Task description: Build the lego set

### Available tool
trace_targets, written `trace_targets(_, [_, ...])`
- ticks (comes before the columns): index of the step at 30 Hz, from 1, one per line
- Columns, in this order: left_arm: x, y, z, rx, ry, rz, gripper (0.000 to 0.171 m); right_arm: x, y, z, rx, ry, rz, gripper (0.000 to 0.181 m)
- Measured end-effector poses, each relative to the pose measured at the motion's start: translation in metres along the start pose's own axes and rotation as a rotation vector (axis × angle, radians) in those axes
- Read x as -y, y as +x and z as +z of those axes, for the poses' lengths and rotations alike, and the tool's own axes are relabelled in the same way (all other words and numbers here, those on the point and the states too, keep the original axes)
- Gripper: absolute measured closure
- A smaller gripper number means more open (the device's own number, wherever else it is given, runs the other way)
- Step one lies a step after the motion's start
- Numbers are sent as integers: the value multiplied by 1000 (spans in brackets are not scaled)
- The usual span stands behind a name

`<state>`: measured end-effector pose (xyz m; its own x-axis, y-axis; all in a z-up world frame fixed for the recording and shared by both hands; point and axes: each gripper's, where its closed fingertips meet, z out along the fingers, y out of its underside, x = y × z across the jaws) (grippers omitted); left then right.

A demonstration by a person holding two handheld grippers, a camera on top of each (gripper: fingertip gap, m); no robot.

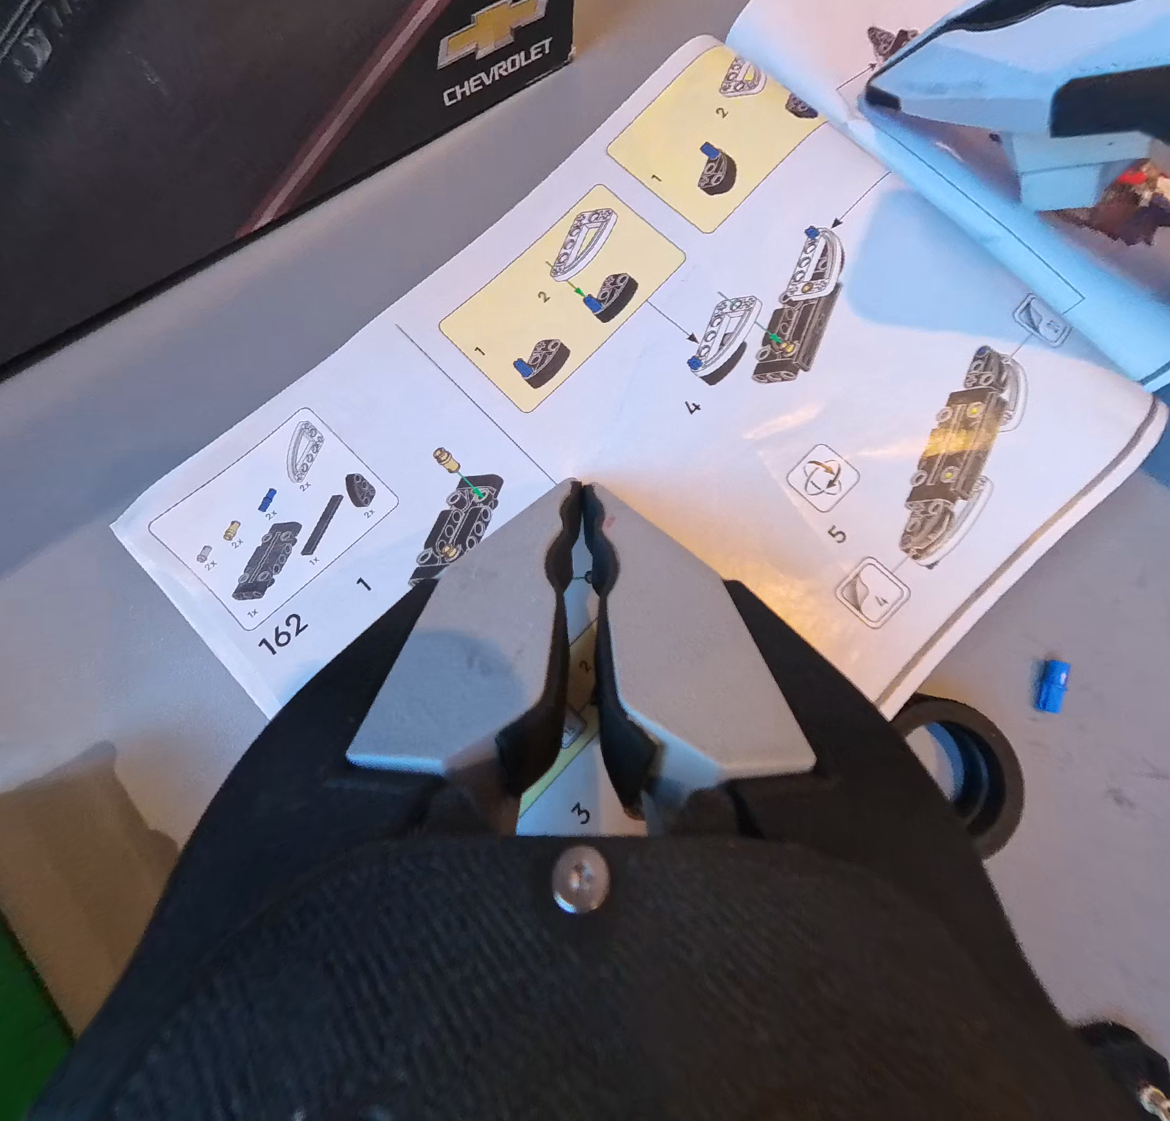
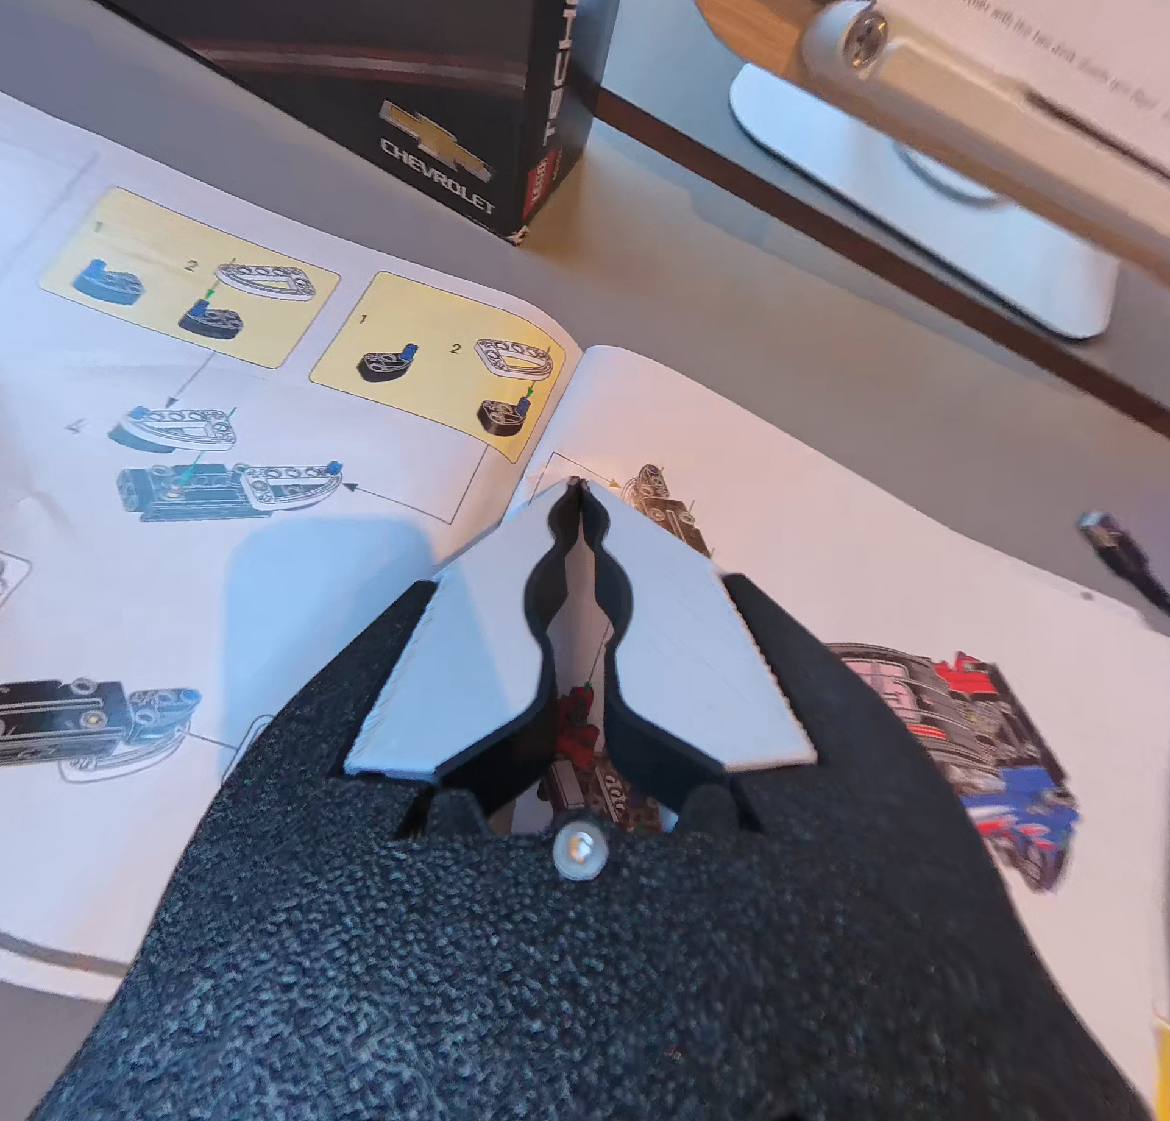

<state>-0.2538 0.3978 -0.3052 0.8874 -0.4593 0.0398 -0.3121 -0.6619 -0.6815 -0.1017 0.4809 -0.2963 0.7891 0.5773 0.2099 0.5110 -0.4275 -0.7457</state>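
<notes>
Grey worktop [image 1: 158, 407] carries everything in view, with a monitor stand [image 2: 918, 204] at its far edge in the right wrist view. Left claw [image 1: 581, 489] has its tips together and grips nothing; it hovers over the near part of the open booklet [image 1: 633, 432]. Right claw [image 2: 577, 485] is likewise closed and empty, poised above the booklet's fold. Outward from the left claw, the pages show small sub-assembly steps for a black frame with white curved panels. A loose blue pin [image 1: 1052, 685] lies on bare worktop just beside the booklet's near right corner, and a black ring-shaped part [image 1: 968, 774], perhaps a tyre, sits partly under that corner. Behind the booklet, toward the far left, stands the dark box [image 1: 253, 109]. No built model is visible anywhere, so progress cannot be read directly; the claws seem to be consulting or handling the pages, with picking and joining parts yet to come. Only the left view shows the pin, the ring and the other claw; only the right view shows the stand, the facing page with a coloured car picture, and a dark cable [image 2: 1120, 552] at the right edge.
</notes>
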Motion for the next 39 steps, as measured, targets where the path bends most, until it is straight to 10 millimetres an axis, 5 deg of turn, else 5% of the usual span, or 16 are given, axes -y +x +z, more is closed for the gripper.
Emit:
trace_targets(9, [5,0,-13,49,3,5,171,42,-4,-41,-79,205,-19,181])
trace_targets(15, [22,65,-92,-114,84,92,171,63,-14,-69,-67,318,-23,181])
trace_targets(21, [-63,129,-162,-244,-73,272,171,79,-26,-92,-16,391,-17,181])
trace_targets(24, [-115,141,-176,-263,-173,325,171,87,-28,-104,5,432,-3,181])
trace_targets(27, [-147,139,-173,-264,-205,342,171,91,-35,-109,44,453,12,178])
trace_targets(34, [-158,149,-181,-362,-124,282,171,96,-40,-118,86,482,28,174])
trace_targets(39, [-162,154,-209,-421,95,255,171,121,-48,-163,234,622,106,161])
